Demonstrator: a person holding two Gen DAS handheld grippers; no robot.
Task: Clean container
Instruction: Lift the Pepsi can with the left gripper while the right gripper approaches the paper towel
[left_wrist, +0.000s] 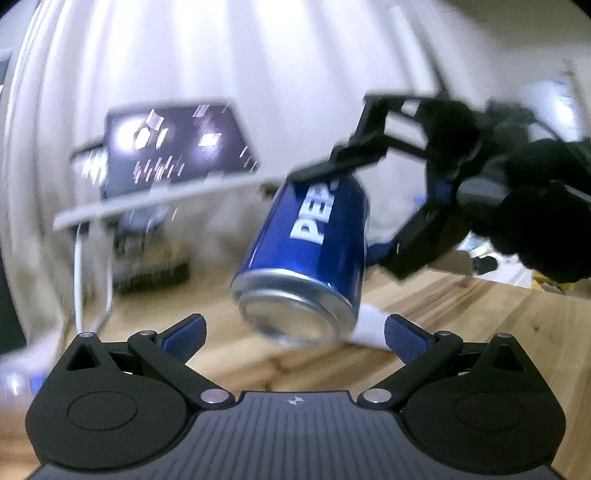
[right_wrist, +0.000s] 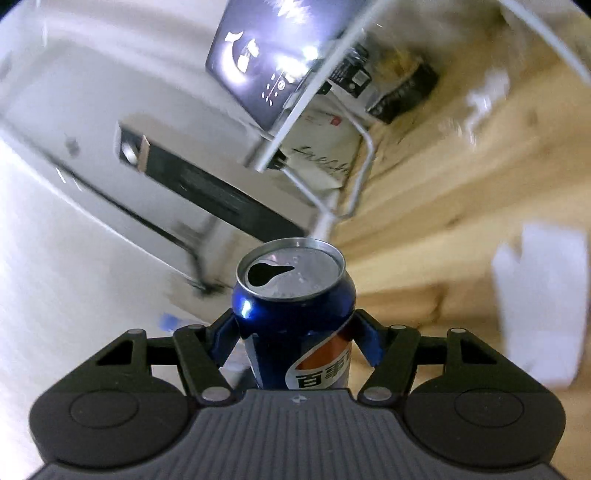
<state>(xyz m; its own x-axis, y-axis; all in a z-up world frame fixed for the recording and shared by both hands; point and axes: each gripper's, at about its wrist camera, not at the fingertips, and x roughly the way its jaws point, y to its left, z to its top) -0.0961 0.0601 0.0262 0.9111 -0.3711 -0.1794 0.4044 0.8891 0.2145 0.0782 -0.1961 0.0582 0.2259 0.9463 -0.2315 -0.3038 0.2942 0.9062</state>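
Observation:
A blue Pepsi can (left_wrist: 310, 251) hangs tilted in the air above the wooden table, its silver base toward my left wrist camera. My right gripper (left_wrist: 354, 206) is shut on it from the right, one finger on top and one below. In the right wrist view the same can (right_wrist: 295, 314) sits between the blue pads, its opened top pointing away from the camera; my right gripper (right_wrist: 295, 339) clamps its body. My left gripper (left_wrist: 295, 338) is open and empty just below the can's base, not touching it.
A wooden table (left_wrist: 480, 332) lies below. A white cloth or paper (right_wrist: 543, 302) lies on it, also visible behind the can (left_wrist: 369, 325). A white wire rack (left_wrist: 92, 258) with a dark panel (left_wrist: 177, 147) stands at the back, against a white curtain.

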